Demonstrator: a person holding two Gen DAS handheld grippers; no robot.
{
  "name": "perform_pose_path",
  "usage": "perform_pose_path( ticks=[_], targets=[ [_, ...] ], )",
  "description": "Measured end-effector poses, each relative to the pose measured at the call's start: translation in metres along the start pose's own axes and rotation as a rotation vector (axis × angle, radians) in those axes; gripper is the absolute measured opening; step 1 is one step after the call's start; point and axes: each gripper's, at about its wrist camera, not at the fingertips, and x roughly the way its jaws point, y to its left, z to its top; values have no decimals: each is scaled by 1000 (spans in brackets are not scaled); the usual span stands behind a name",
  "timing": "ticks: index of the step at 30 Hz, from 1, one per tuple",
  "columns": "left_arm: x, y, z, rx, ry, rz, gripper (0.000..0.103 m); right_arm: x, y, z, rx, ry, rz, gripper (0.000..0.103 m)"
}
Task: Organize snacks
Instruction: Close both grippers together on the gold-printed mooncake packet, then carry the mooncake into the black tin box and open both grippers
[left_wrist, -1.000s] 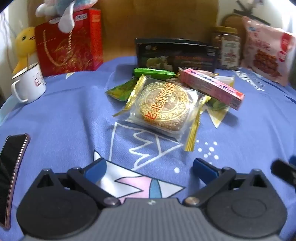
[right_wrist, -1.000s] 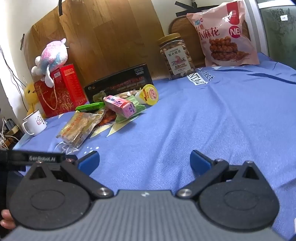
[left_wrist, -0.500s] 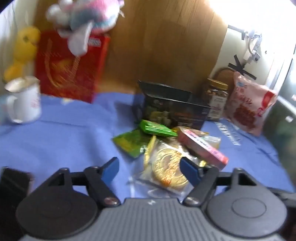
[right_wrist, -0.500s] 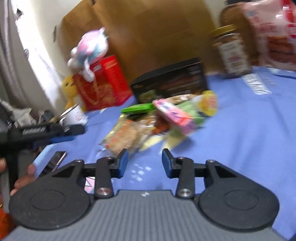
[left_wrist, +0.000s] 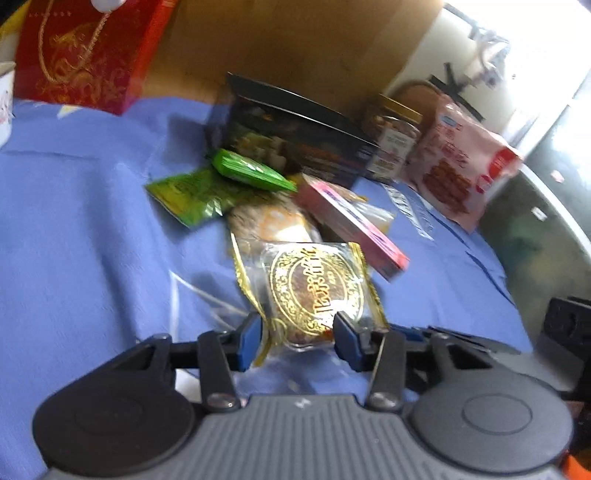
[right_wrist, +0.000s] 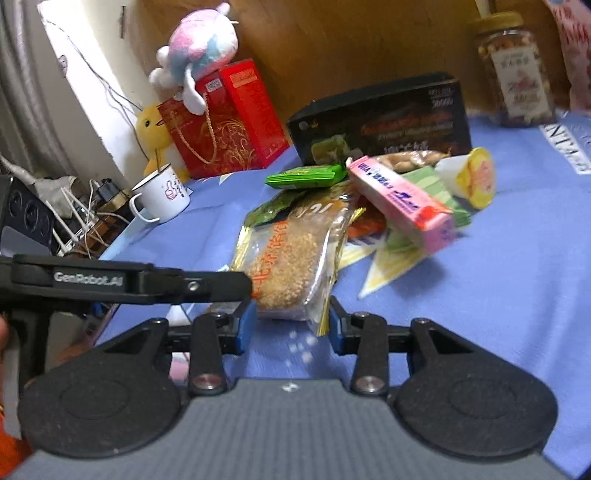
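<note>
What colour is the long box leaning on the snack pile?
Pink, with an orange-red end; the long box shows best in the right wrist view.

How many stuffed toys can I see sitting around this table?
2. A pastel plush sits atop the red gift box; a yellow plush stands beside that box, behind the white mug. Others may lie out of view.

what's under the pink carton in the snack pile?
The long pink carton lies across a pale green packet and an orange wrapper. Whatever sits directly beneath its middle is covered.
</note>
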Motion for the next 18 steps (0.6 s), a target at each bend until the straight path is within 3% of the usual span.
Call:
perform_pose_path(
  ticks=[3, 4, 5, 8, 9, 11, 12, 13, 18],
  targets=[
    [-2, 0, 1, -1, -10, 2, 53, -9, 1, -2, -35, 13, -6, 47],
    [-1, -2, 3, -7, -15, 20, 57, -10, 2, -3, -59, 10, -16, 55],
    [0, -1, 3, -13, -15, 23, 57, -10, 5, -4, -89, 3, -33, 60],
    [8, -2, 2, -27, 16, 8, 51, -3, 9, -2, -158, -5, -82, 61],
    [12, -4, 0, -19, 21, 27, 42, 1, 10, -3, -177, 0, -90, 61],
    [14, -5, -4, -8, 23, 21, 35, 11, 12, -8, -214, 16, -92, 48],
    [11, -8, -4, -5, 18, 28, 31, 12, 14, -11, -233, -2, -108, 46],
    [7, -12, -3, 3, 13, 32, 30, 12, 17, -11, -245, -17, -122, 42],
    [-21, -35, 15, 80, -73, 29, 30, -7, 21, 7, -245, -104, -88, 41]
  ],
)
